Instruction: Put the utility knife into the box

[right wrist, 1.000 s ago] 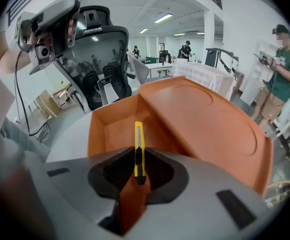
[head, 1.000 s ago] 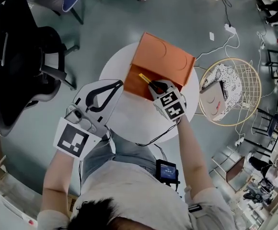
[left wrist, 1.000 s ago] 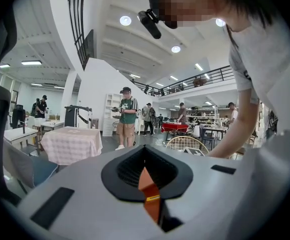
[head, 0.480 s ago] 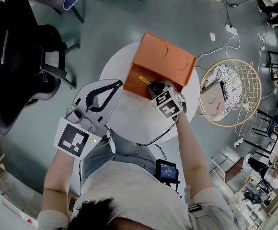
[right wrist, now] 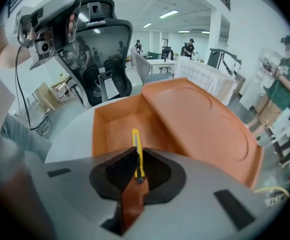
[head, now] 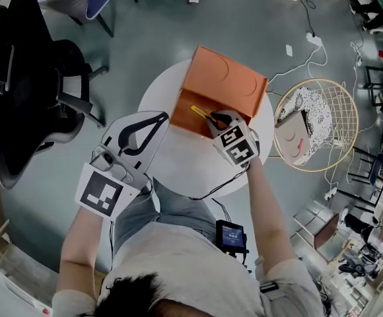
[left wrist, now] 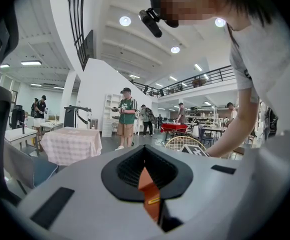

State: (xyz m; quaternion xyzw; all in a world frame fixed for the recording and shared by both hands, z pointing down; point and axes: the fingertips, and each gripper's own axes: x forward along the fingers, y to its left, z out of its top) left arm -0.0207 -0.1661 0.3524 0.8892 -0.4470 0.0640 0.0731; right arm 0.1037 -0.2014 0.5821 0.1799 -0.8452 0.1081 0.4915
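Note:
An orange box [head: 226, 83] stands open on the round white table [head: 178, 167], with its lid [right wrist: 205, 116] tilted back. My right gripper [head: 216, 120] is at the box's near edge, shut on the yellow utility knife [head: 199, 111]. The knife [right wrist: 136, 151] points out over the open compartment [right wrist: 116, 126], which shows nothing inside. The right gripper [right wrist: 136, 171] pinches the knife's rear end. My left gripper [head: 153, 121] hovers at the table's left edge, away from the box. The left gripper [left wrist: 146, 176] is shut with nothing in it.
A black office chair [head: 30, 78] stands left of the table. A round wire-frame chair [head: 320, 127] with a cushion sits to the right. A white cable and plug [head: 313, 41] lie on the floor beyond. Other people stand far off in the hall.
The right gripper has shifted very slightly over the box's near edge with the knife still held. The left gripper has stayed where it was.

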